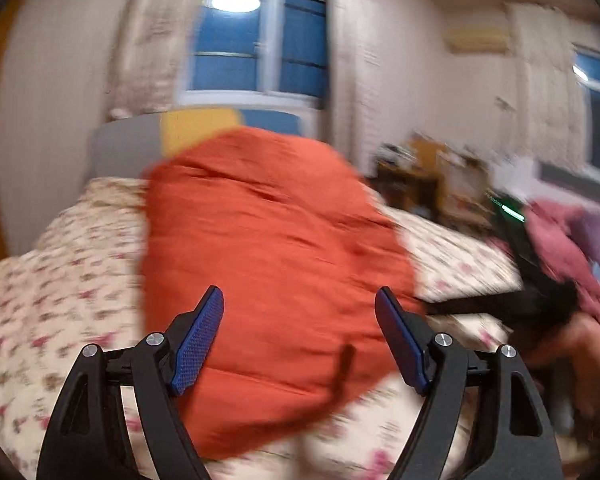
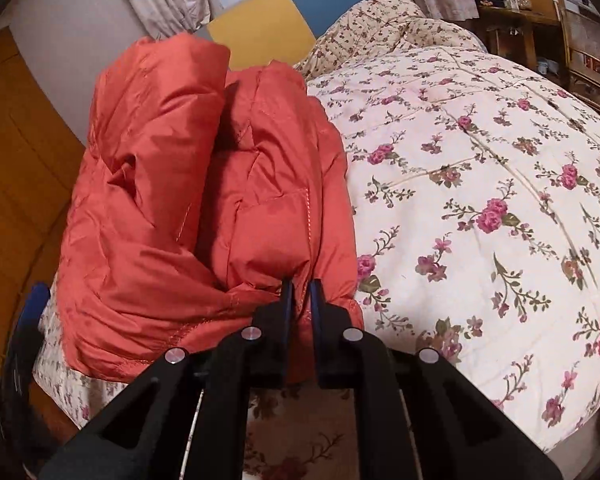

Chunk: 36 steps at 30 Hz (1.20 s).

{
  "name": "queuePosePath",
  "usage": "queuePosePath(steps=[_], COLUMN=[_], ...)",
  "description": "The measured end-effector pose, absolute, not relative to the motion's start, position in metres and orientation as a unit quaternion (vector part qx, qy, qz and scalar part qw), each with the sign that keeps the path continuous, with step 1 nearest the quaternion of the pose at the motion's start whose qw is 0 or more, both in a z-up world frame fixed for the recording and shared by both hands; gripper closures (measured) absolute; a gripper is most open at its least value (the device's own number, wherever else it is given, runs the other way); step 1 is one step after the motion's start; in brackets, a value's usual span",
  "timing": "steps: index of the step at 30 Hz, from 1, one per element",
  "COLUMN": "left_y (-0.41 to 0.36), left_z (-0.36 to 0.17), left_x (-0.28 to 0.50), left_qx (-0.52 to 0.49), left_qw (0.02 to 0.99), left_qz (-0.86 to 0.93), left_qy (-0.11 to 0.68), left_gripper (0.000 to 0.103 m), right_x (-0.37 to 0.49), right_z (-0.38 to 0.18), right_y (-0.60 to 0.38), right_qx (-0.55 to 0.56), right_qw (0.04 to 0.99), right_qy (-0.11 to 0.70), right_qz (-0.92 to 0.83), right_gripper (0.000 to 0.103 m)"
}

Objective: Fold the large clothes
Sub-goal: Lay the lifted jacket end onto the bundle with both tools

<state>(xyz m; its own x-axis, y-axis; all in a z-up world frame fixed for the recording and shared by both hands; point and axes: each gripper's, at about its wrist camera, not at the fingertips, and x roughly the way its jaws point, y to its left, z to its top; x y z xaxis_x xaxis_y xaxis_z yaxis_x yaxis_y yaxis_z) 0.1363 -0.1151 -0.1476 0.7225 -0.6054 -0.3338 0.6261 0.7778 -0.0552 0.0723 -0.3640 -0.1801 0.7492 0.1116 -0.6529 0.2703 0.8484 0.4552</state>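
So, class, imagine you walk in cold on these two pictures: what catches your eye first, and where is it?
The bulky orange padded jacket dominates, bundled in thick folds at the left edge of the bed. Next comes the floral quilt spreading to its right. The right tool is shut on the jacket's near hem, while the left tool hangs open in front of it, gripping nothing.

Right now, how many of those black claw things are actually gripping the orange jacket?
1. The right gripper is pinched shut on the orange jacket at its near edge. The left gripper hangs open above it, holding nothing.
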Motion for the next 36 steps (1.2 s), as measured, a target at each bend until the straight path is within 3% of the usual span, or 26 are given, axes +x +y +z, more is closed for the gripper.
queuePosePath(steps=[1,2,3,7,10,16,18,21,24,29,36], left_y=[-0.106,-0.097,-0.087,-0.049,-0.051,-0.064,-0.07,-0.074,-0.079,-0.102,-0.122], left_z=[-0.146,-0.144,-0.144,-0.154,-0.172,-0.172,-0.169,-0.168,-0.163,-0.139,-0.117], left_x=[0.146,0.158,0.17,0.225,0.252,0.247,0.248,0.257,0.258,0.247,0.242], left_qx=[0.018,0.002,-0.018,-0.122,-0.169,-0.184,-0.174,-0.17,-0.166,-0.123,-0.076], left_qw=[0.935,0.941,0.946,0.948,0.927,0.922,0.92,0.915,0.91,0.912,0.935], left_qz=[-0.31,-0.288,-0.266,-0.172,-0.173,-0.195,-0.211,-0.227,-0.243,-0.282,-0.249], left_qy=[0.173,0.179,0.186,0.238,0.287,0.281,0.282,0.288,0.292,0.271,0.239], left_gripper=[0.021,0.019,0.019,0.019,0.019,0.019,0.019,0.019,0.019,0.019,0.019], right_x=[0.067,0.065,0.061,0.061,0.085,0.146,0.163,0.175,0.162,0.139,0.131], right_z=[-0.173,-0.167,-0.159,-0.125,-0.107,-0.106,-0.112,-0.109,-0.092,-0.083,-0.121], right_y=[-0.366,-0.37,-0.372,-0.371,-0.363,-0.358,-0.358,-0.354,-0.344,-0.352,-0.376], right_qx=[0.282,0.289,0.297,0.307,0.293,0.308,0.32,0.307,0.273,0.259,0.29], right_qw=[0.897,0.9,0.904,0.918,0.923,0.908,0.899,0.899,0.917,0.929,0.914], right_qy=[0.337,0.324,0.306,0.249,0.248,0.28,0.295,0.308,0.286,0.265,0.284], right_qz=[-0.045,-0.045,-0.044,-0.016,0.019,0.039,0.05,0.053,0.053,0.02,-0.023], right_gripper=[0.087,0.076,0.07,0.068,0.059,0.057,0.062,0.083,0.09,0.096,0.097])
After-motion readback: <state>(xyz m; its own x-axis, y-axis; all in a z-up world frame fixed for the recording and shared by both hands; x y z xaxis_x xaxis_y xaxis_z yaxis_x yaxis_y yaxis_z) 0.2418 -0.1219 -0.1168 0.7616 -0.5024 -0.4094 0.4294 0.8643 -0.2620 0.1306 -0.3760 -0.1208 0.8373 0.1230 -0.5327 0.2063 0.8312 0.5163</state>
